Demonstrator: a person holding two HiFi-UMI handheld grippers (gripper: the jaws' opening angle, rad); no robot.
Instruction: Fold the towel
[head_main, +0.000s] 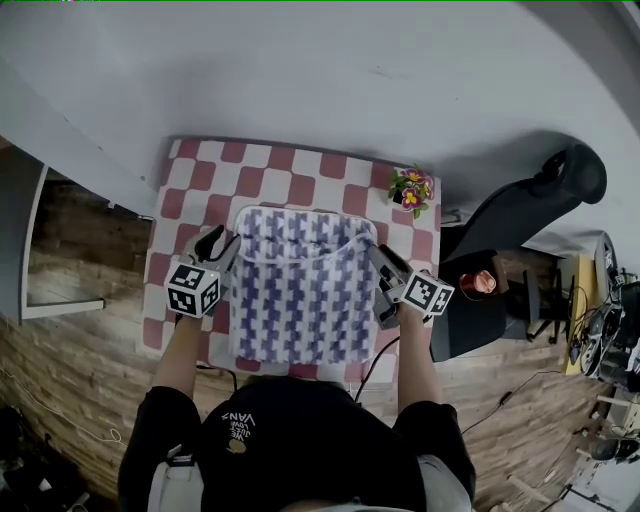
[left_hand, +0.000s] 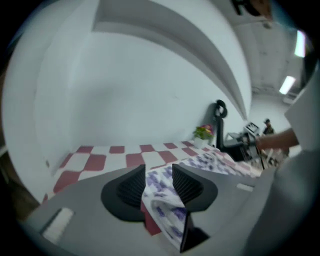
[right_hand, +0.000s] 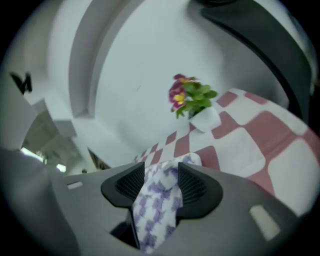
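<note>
A white towel with purple checks (head_main: 300, 290) lies flat on the red-and-white chequered table (head_main: 300, 165), its far edge doubled over. My left gripper (head_main: 218, 243) is at the towel's far left corner and my right gripper (head_main: 378, 258) at its far right corner. In the left gripper view the left gripper (left_hand: 158, 175) is open, with a loose fold of towel (left_hand: 162, 202) between the pads and a gap on the left side. In the right gripper view the right gripper (right_hand: 161, 172) stands wide, and the towel corner (right_hand: 155, 210) drapes slack between the jaws.
A small white pot of flowers (head_main: 412, 190) stands at the table's far right corner, close to my right gripper; it also shows as the flower pot (right_hand: 192, 102). A black chair (head_main: 530, 200) and a dark stand with a red object (head_main: 484, 282) are right of the table.
</note>
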